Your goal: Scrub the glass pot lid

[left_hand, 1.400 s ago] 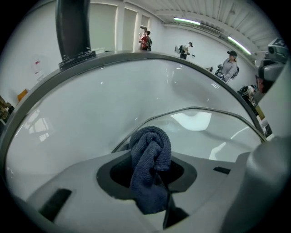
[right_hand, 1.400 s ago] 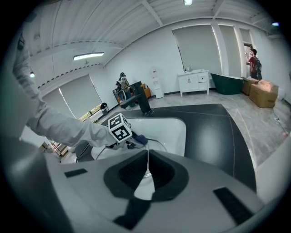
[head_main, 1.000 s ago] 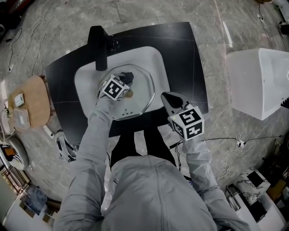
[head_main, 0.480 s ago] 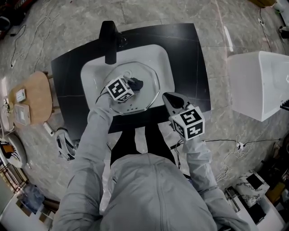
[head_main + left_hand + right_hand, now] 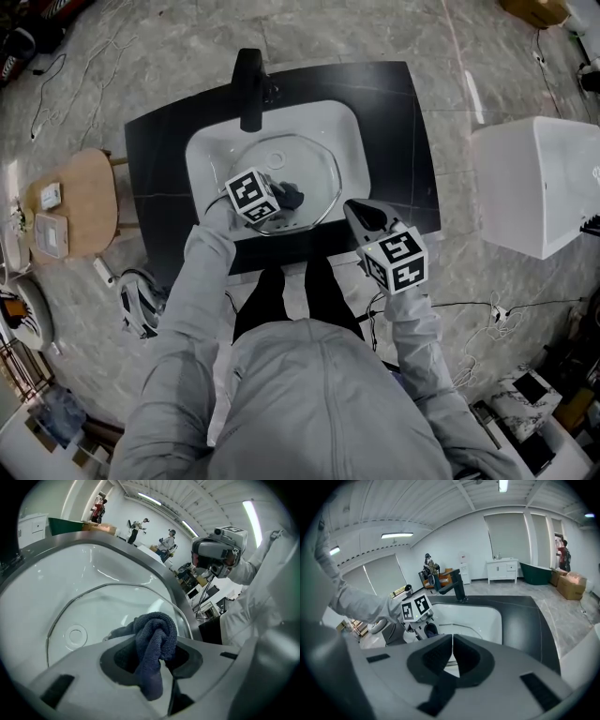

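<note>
— What's in the left gripper (image 5: 153, 665)?
— A dark cloth (image 5: 154, 632), pinched tight, at the near edge of the lid (image 5: 314, 173) lying in the sink (image 5: 352, 127), upper centre of the head view.
— And the right gripper (image 5: 451, 654)?
— Closed on nothing, lower right, off the basin.
— Step?
— Scrubbing, I'd say. Next, sweep the cloth across the glass.

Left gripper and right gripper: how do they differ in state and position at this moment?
The left gripper is shut on a dark blue cloth; the right gripper has its jaws together on nothing. The left gripper is over the glass lid in the white sink; the right gripper is outside the sink, by the black counter's front edge. Both carry a marker cube.
</note>
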`<action>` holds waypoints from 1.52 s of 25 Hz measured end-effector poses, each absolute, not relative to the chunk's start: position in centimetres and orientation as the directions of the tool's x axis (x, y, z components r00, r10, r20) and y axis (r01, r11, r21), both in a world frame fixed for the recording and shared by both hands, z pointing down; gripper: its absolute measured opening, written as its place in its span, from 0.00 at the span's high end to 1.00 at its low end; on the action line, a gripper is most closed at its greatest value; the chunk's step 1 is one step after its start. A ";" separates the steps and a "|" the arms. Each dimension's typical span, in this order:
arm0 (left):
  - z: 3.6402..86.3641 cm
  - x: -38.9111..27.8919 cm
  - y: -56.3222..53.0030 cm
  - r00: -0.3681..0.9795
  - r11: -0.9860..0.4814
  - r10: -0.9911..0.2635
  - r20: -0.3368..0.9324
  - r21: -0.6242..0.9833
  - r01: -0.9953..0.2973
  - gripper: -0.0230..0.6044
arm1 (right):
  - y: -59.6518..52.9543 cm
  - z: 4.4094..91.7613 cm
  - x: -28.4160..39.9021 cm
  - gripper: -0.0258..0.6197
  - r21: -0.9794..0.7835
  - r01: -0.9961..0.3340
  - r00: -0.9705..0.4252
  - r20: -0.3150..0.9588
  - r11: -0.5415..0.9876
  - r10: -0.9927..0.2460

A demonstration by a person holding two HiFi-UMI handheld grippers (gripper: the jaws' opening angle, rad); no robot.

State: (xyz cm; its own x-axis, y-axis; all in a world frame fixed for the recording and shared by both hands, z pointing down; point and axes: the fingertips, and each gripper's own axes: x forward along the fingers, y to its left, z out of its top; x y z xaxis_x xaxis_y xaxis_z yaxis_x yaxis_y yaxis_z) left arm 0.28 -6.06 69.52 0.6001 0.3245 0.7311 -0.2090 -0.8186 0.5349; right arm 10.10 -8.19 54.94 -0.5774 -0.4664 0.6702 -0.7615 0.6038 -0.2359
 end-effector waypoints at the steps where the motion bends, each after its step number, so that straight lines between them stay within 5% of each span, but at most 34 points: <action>1: 69.3 0.2 -5.7 0.598 -0.816 0.335 0.728 0.542 -0.202 0.76 | -8.1 54.7 9.9 0.91 -0.233 -0.761 -0.577 0.668 0.605 -0.470; 13: 66.4 -1.7 -3.8 0.582 -0.808 0.418 0.697 0.579 -0.113 0.76 | -9.5 50.9 8.6 0.91 -0.180 -0.746 -0.586 0.634 0.641 -0.504; 25: 56.8 -2.1 -7.8 0.778 -0.893 -0.082 0.623 0.301 -0.336 0.76 | -13.8 45.0 6.5 0.91 -0.106 -0.734 -0.606 0.547 0.671 -0.578; 38: 40.9 -8.6 -16.9 0.687 -0.756 -0.628 0.365 -0.080 -0.649 0.75 | -18.1 35.9 3.5 0.91 0.042 -0.703 -0.645 0.384 0.710 -0.661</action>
State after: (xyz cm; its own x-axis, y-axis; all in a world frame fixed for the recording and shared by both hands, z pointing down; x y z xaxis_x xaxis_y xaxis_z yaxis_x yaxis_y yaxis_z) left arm -8.56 -16.88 40.91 0.6871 -0.6281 0.3653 -0.6492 -0.7565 -0.0796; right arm 3.50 -18.06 35.89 -0.6446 -0.6609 0.3843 -0.7028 0.7101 0.0424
